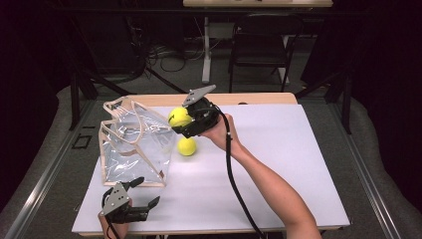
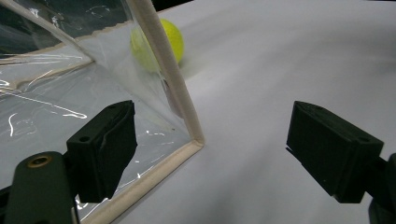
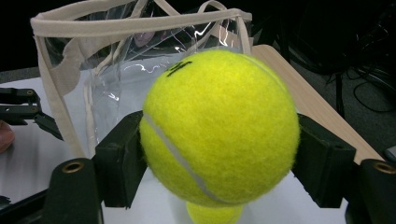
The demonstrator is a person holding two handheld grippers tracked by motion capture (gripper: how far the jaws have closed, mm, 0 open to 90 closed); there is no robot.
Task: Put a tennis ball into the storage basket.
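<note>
A clear plastic bag (image 1: 132, 144) with cream trim stands open on the white table top (image 1: 268, 164). My right gripper (image 1: 185, 121) hovers just right of the bag's rim, shut on a yellow tennis ball (image 1: 178, 117); in the right gripper view the ball (image 3: 219, 128) sits squeezed between both pads, with the bag (image 3: 116, 60) right behind it. A second tennis ball (image 1: 187, 146) lies on the table beside the bag, also seen through the plastic (image 2: 156, 44). My left gripper (image 1: 144, 191) rests low at the bag's near corner (image 2: 194, 140), open and holding nothing.
The table's wooden far edge (image 1: 259, 98) runs behind the bag. A black chair (image 1: 261, 45) and desk legs stand on the floor beyond, with cables. The white surface stretches bare to the right of the right forearm (image 1: 268, 184).
</note>
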